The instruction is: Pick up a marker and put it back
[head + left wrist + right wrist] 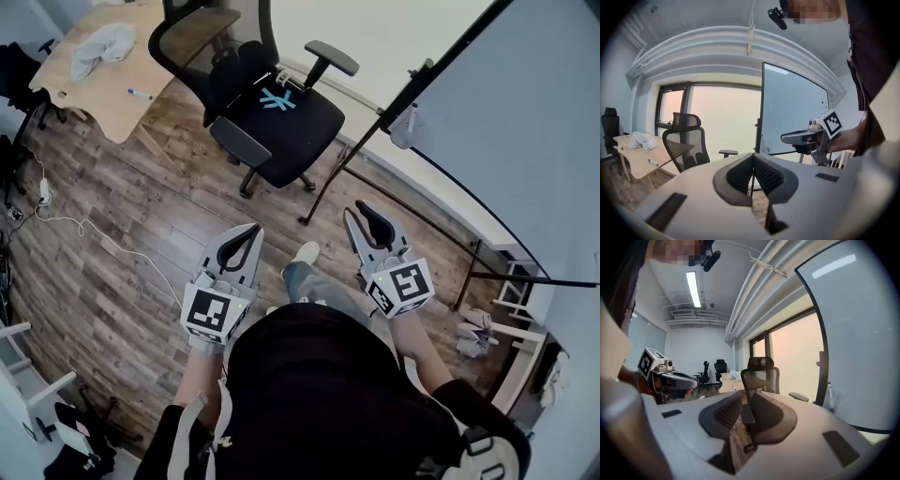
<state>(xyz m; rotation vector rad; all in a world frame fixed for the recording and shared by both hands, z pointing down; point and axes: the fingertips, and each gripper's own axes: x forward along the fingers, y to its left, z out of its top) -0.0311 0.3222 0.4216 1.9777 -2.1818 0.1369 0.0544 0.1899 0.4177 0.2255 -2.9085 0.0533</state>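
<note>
A white marker with a blue cap lies on the wooden table at the far left, well away from both grippers; the left gripper view also shows this marker. I hold my left gripper at waist height over the floor, its jaws shut tip to tip on nothing. My right gripper hovers beside it, pointed toward the office chair. A narrow gap shows between its pads, and nothing is in it. Each gripper shows in the other's view.
A black office chair stands between me and the table. A whiteboard on a black stand runs along my right. A crumpled cloth lies on the table. A white cable trails over the wood floor.
</note>
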